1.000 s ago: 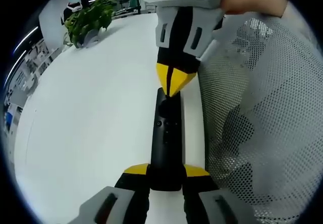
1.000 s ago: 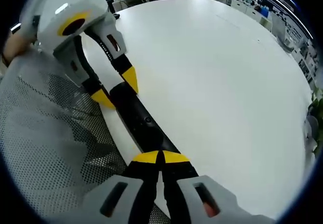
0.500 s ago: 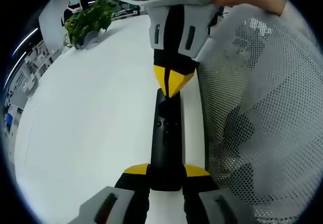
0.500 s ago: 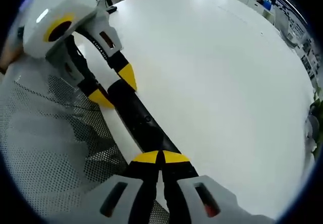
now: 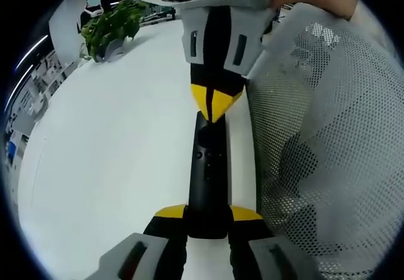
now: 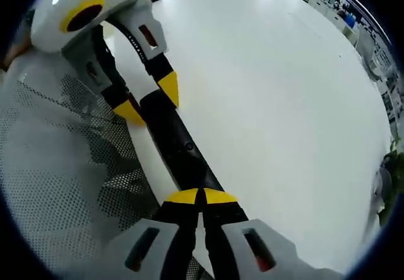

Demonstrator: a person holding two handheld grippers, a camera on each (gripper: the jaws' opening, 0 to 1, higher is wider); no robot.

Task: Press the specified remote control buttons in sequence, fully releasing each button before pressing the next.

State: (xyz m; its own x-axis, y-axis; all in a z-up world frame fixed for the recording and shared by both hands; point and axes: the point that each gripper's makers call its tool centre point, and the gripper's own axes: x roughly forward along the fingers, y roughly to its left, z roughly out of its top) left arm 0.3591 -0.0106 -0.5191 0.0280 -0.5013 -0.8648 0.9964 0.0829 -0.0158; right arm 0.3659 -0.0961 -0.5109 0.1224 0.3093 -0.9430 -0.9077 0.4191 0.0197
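- Black remote control (image 5: 207, 173), long and slim, lying flat on the white table (image 5: 113, 154) along its near edge; small buttons visible around mid-body, labels too small to read.
- Held at the near end by the left gripper (image 5: 207, 214) — yellow-tipped jaws closed part-way, 1 on each side of the remote's body, steadying it.
- Seen from the right gripper view as the same remote (image 6: 180, 147) running from that view's own jaws up to the left gripper (image 6: 151, 100).
- Right gripper (image 5: 216, 103) with jaws brought fully together into 1 yellow point, holding nothing, tip down at the far end of the remote; touching or just above — cannot tell which.
- Same closed tips (image 6: 201, 197) sitting over the remote's end in the right gripper view.
- Judged step: mid-sequence, closed tip used as a pressing finger on a button near the far end, either pressing or releasing.
- Next move calls for a clean lift clear of the surface, then a short shift along the body to the next button, with the left grip unchanged so the remote does not slide.
- White mesh chair back (image 5: 322, 166) just beside the table edge.
- Green plant (image 5: 112, 24) far across the table, well apart from the remote.
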